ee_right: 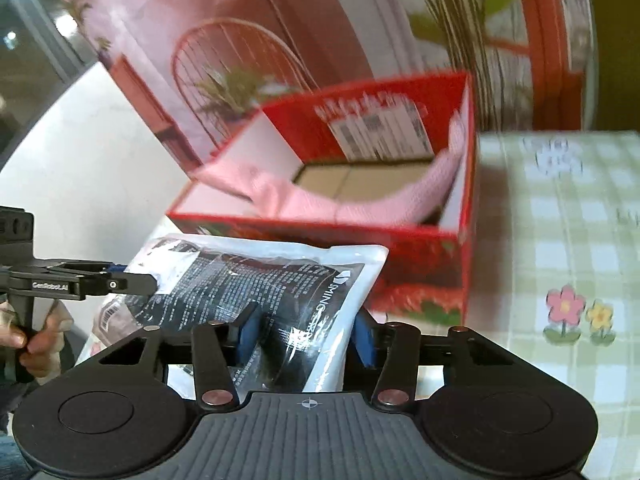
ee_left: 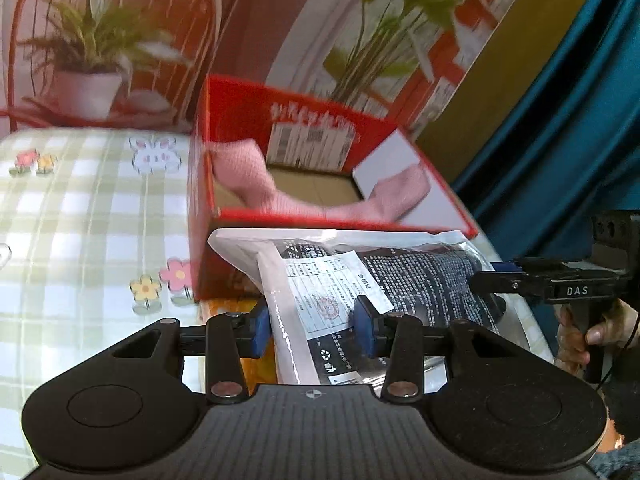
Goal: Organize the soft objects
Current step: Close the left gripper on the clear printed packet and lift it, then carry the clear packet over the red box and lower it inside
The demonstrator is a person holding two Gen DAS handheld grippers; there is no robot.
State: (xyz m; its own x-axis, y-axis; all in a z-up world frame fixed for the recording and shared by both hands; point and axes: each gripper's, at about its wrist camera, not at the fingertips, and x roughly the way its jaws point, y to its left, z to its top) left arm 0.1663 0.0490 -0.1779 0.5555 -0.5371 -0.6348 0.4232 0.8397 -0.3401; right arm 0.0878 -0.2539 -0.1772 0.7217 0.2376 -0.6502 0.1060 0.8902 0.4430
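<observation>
The left hand-held gripper [ee_left: 314,326] points forward and downward, its blue pads [ee_left: 365,326] pressed on one end of the plastic packet [ee_left: 400,276]. The right hand-held gripper [ee_right: 306,338] tilts likewise and clamps the packet's other end. A hand [ee_left: 580,334] wraps the right one's grip.

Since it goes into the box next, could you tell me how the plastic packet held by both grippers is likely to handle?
The packet is probably floppy: it holds dark folded fabric and curves between the left gripper and the right gripper. Its glossy film may slip. It looks light, so it should drop easily into the red box.
</observation>
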